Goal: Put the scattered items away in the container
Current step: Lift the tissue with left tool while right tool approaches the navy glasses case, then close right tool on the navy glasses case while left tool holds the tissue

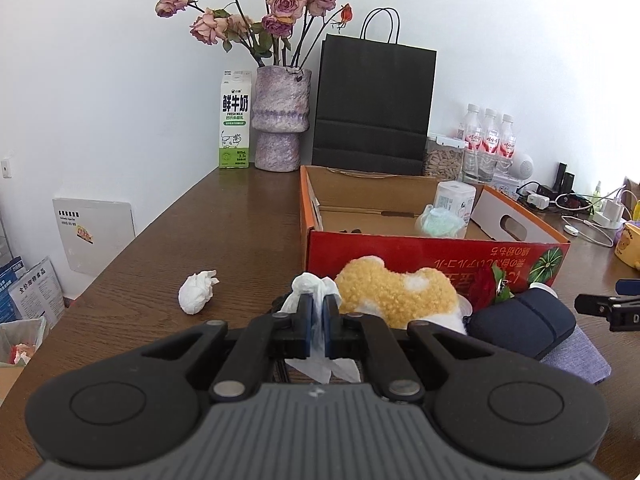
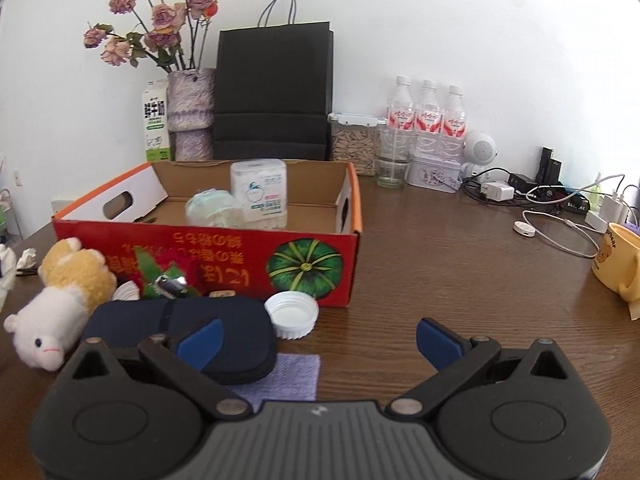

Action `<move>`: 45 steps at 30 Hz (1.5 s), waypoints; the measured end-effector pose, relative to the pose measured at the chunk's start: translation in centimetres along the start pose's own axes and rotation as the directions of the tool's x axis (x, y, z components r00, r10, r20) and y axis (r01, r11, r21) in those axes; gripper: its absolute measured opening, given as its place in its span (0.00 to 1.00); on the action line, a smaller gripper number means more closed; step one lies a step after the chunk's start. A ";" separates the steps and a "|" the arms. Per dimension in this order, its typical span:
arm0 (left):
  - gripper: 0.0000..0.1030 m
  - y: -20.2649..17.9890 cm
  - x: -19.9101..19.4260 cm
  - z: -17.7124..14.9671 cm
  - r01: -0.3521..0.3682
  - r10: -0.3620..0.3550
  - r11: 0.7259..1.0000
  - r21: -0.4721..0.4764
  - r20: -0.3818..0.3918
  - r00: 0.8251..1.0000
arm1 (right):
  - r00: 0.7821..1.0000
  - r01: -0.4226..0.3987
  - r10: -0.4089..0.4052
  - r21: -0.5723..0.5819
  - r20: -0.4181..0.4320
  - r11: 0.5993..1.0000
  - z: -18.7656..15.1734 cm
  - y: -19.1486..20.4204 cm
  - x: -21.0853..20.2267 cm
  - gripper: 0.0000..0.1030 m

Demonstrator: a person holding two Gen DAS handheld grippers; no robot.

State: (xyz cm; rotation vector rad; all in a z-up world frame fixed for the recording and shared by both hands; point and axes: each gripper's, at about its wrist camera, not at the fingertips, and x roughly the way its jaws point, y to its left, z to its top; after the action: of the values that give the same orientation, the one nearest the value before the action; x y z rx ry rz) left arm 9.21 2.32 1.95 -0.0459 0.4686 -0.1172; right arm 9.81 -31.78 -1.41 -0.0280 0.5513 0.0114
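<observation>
My left gripper (image 1: 318,312) is shut on a white crumpled tissue (image 1: 310,284), held just in front of the red and orange cardboard box (image 1: 436,256). A second tissue ball (image 1: 197,292) lies on the table to the left. A yellow and white plush toy (image 1: 396,292), a dark blue pouch (image 1: 520,322) and a red rose sit against the box front. In the right wrist view my right gripper (image 2: 318,338) stands open above the table, its left finger over the dark blue pouch (image 2: 180,320); a white bottle cap (image 2: 291,314) lies just ahead. The box (image 2: 240,256) holds a white pack and a pale green bundle.
A black paper bag (image 1: 374,104), a vase of dried roses (image 1: 282,120) and a milk carton (image 1: 235,120) stand behind the box. Water bottles (image 2: 428,112), a glass, chargers and cables (image 2: 560,216) fill the back right. A yellow mug (image 2: 616,260) is at the right edge. A purple cloth (image 2: 288,376) lies under the pouch.
</observation>
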 end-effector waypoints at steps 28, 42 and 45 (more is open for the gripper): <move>0.06 2.9 -3.7 0.1 0.066 -0.060 0.995 -0.081 0.079 0.995 | 0.979 -0.107 0.085 -0.108 -0.188 0.988 2.2 10.3 3.0 1.00; 0.06 1.1 -3.8 -0.4 0.090 -0.085 0.993 -0.076 0.060 0.995 | 0.964 -0.156 0.137 -0.067 -0.228 0.985 0.6 5.9 -0.1 1.00; 0.06 0.6 -3.6 -0.2 0.092 -0.088 0.993 -0.073 0.056 0.995 | 0.966 -0.131 0.125 -0.011 -0.226 0.991 1.0 5.9 0.7 1.00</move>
State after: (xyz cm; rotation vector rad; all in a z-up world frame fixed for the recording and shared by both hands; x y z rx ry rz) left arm 6.01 3.35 3.32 -0.1437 0.4185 -0.1869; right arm 10.84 -25.86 -1.07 -0.0187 0.7791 0.1426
